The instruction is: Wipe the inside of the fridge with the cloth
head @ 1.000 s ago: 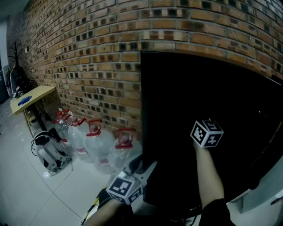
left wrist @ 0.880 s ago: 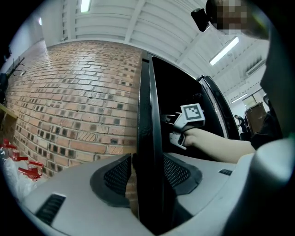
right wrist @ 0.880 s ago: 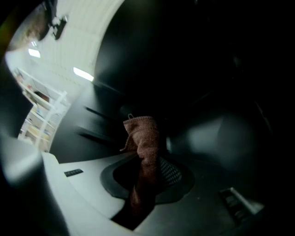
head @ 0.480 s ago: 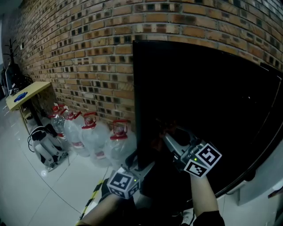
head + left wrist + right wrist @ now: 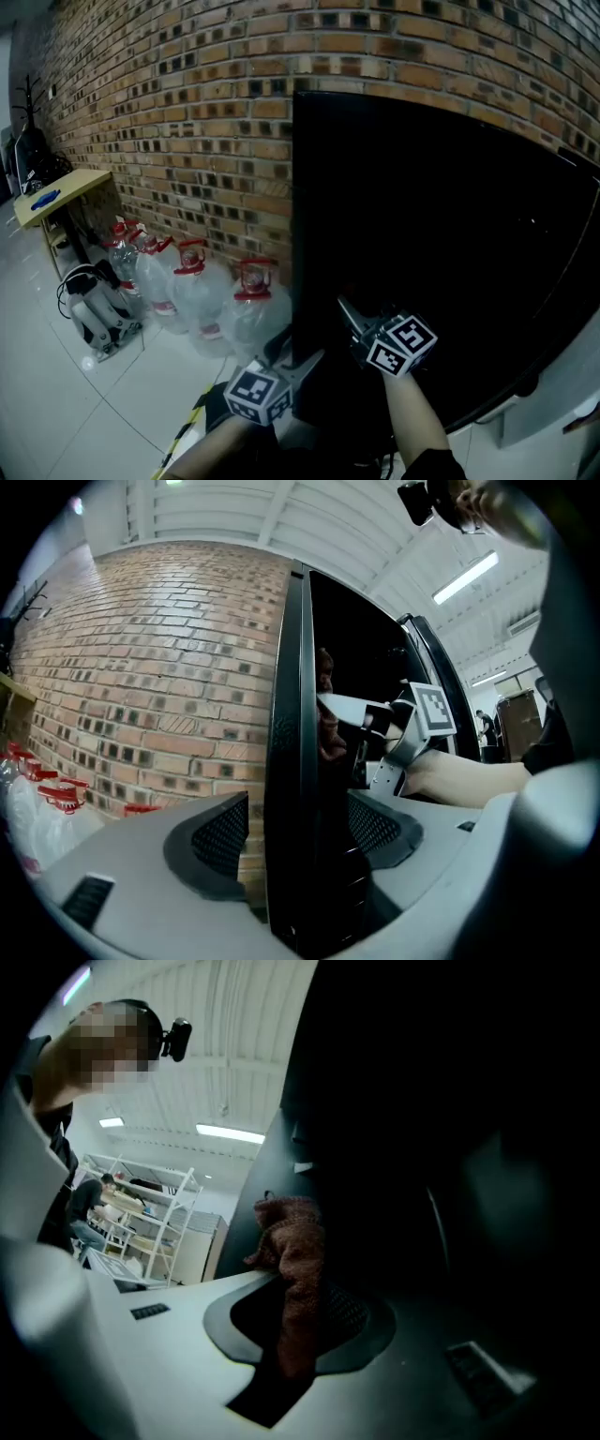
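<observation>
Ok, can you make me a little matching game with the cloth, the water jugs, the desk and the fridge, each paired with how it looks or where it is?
Things:
1. cloth
2. water jugs
3. desk
4. fridge

Descriptions:
A. tall and black
B. clear bodies with red caps
C. clamped in the right gripper
D. pale wooden top, far left in the head view

Pairs: 1-C, 2-B, 3-D, 4-A
</observation>
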Motion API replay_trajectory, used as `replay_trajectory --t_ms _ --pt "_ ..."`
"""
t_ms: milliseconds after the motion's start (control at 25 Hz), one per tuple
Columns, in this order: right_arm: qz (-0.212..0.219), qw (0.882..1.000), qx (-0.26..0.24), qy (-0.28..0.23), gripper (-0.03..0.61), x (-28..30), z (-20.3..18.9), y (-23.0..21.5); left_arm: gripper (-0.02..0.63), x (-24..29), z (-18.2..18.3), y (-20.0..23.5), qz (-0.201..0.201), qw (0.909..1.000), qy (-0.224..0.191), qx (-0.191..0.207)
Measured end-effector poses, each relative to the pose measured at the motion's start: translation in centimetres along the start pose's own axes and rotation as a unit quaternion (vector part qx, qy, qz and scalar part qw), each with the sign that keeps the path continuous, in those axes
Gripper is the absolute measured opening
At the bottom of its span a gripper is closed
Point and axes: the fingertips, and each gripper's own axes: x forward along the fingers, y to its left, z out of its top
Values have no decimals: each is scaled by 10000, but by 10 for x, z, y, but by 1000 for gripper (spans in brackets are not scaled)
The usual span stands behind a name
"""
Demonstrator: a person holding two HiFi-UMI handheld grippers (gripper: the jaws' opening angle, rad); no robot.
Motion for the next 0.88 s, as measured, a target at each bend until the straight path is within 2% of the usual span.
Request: replay_trajectory --t_ms 120,160,280,360,400,440,560,880 --pt "-448 9984 -286 167 77 5 -6 -24 320 1 4 2 -22 10000 -20 -29" --pt "-610 9970 -401 241 76 7 -8 -31 296 0 6 3 -41 10000 -14 -24" --pt "-988 9922 -655 393 75 13 -10 -49 296 3 9 4 -99 9999 65 44" --pt "-1198 9887 -768 465 75 17 -11 -61 296 5 11 6 -39 9999 95 76" --pt "-1287 9873 -783 506 75 18 -13 -67 270 5 11 7 46 9999 87 70" --pt "-1357 9862 -775 554 75 19 -15 -72 209 4 10 7 141 9999 75 60" --pt "-1494 9833 -798 661 75 22 -16 -90 202 5 15 7 277 9996 14 56" --pt "-1862 9761 -743 834 75 32 -28 -139 203 7 13 7 149 9999 42 10"
